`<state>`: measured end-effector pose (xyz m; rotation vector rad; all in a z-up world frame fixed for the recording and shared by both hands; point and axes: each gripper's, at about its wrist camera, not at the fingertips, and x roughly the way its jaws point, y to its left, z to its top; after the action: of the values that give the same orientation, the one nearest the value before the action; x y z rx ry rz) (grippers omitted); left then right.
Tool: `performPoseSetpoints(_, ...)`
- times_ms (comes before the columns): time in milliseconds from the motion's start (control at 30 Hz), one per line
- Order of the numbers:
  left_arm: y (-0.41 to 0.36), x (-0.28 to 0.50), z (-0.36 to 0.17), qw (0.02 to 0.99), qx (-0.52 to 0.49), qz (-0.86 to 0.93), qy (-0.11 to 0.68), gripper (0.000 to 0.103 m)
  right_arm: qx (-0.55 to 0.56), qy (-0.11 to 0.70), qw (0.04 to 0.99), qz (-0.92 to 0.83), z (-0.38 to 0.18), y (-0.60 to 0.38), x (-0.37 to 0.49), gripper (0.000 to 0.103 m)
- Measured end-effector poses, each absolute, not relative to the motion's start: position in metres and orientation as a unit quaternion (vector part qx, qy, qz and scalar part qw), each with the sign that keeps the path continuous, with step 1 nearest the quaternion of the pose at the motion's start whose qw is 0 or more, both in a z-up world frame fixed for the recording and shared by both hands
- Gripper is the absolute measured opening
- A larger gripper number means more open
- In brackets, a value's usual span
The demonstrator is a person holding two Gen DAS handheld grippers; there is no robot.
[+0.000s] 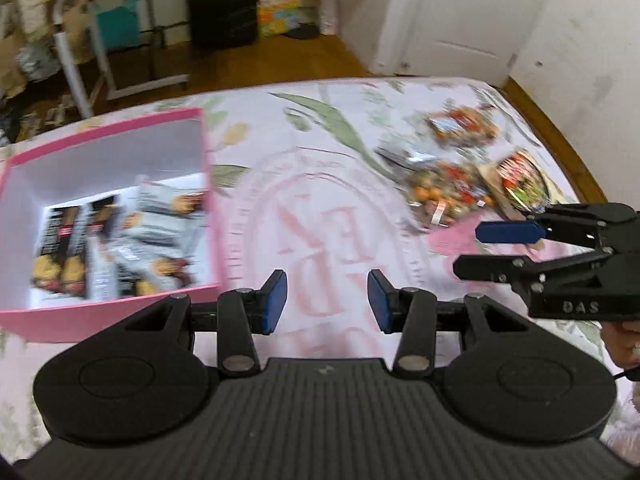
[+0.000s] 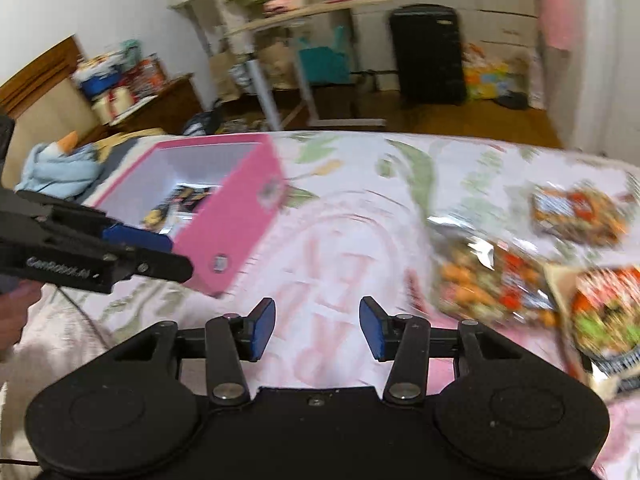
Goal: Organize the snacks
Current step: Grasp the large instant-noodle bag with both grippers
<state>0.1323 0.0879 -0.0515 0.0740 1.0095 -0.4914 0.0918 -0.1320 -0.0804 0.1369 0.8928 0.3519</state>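
Snacks partly sorted: several packets (image 1: 120, 240) lie inside the pink box (image 1: 108, 312) on the bed. We count three bright bags (image 2: 492, 284) loose on the bedspread (image 1: 320, 160), well apart from it. Left gripper (image 1: 327, 300) and right gripper (image 2: 317, 328) both gape, empty.
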Motion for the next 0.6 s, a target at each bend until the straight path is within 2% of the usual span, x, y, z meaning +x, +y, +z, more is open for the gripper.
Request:
performPoseSetpoints(267,0.032,0.156,-0.077,0.832,0.017,-0.275,0.482,0.043,0.093,0.436,0.889,0.105,-0.110,-0.187,0.090,0.053)
performPoseSetpoints(600,-0.024,0.209,-0.084,0.839,-0.012,-0.272,0.471,0.044,0.088,0.422,0.901,0.044,-0.100,-0.252,0.104,0.054)
